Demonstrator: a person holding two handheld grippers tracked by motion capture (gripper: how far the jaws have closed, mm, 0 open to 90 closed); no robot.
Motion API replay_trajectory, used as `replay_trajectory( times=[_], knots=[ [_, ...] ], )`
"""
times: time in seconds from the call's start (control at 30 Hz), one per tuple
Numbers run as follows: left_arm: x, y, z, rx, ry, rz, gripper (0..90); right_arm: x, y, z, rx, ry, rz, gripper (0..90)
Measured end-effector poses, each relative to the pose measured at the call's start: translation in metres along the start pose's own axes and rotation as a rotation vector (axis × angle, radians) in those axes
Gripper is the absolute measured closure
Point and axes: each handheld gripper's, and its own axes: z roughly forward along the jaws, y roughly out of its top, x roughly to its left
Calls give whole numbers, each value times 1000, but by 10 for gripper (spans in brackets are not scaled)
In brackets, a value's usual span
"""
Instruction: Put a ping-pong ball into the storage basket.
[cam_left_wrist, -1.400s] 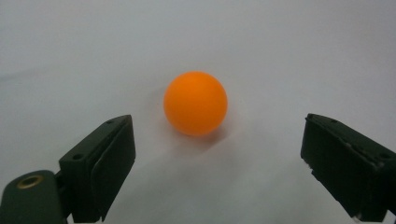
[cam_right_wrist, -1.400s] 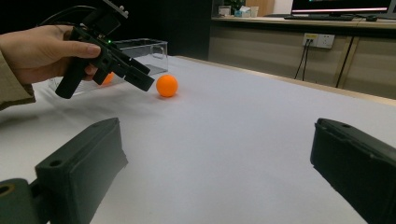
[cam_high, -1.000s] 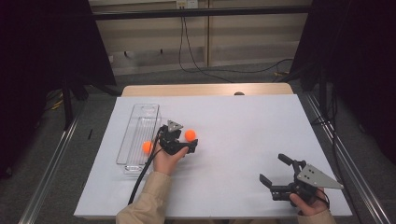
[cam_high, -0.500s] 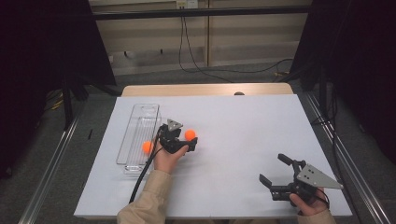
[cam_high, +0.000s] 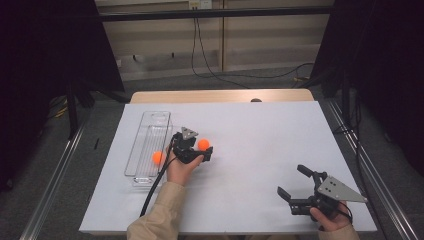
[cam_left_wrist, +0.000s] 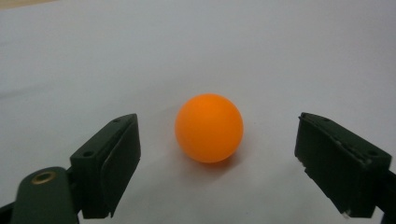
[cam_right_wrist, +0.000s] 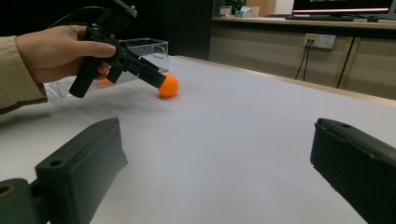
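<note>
Judged about halfway through a tidy-up of two orange balls into the clear tray (cam_high: 161, 118) at the left of the counter (cam_high: 260, 125). One ball (cam_high: 158, 157) already lying inside that tray, seen through its clear wall. Second ball (cam_left_wrist: 208, 127) still out on the white counter, just right of the tray, between the jaws of the left tool (cam_left_wrist: 219, 154). Jaws apart, a gap left on each side of the ball, pads not touching it; jaws just been closing in on it, ball between them, no grip yet. Left to do, as judged: pinch shut, lift, carry over the tray wall, let go.

Right tool (cam_high: 296, 181) held near the front right corner of the counter, well apart from both balls, jaws wide apart and holding nothing.

Against the earlier high views: both hands in the same places, both balls unmoved, tray unshifted; only the narrowing of the left jaws told as different.
</note>
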Motion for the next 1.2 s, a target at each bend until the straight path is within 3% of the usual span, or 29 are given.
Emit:
replay_trajectory(
  times=[0.47, 0.7, 1.2],
  knots=[
    [1, 2, 11, 11, 13, -13, 232, 0, 0, 0, 1, 3, -5, 21],
    [1, 5, 14, 24, 15, 0, 267, 0, 0, 0, 2, 2, -4, 20],
    [4, 3, 20, 52, -3, -2, 373, 0, 0, 0, 1, 6, -8, 21]
  ],
)
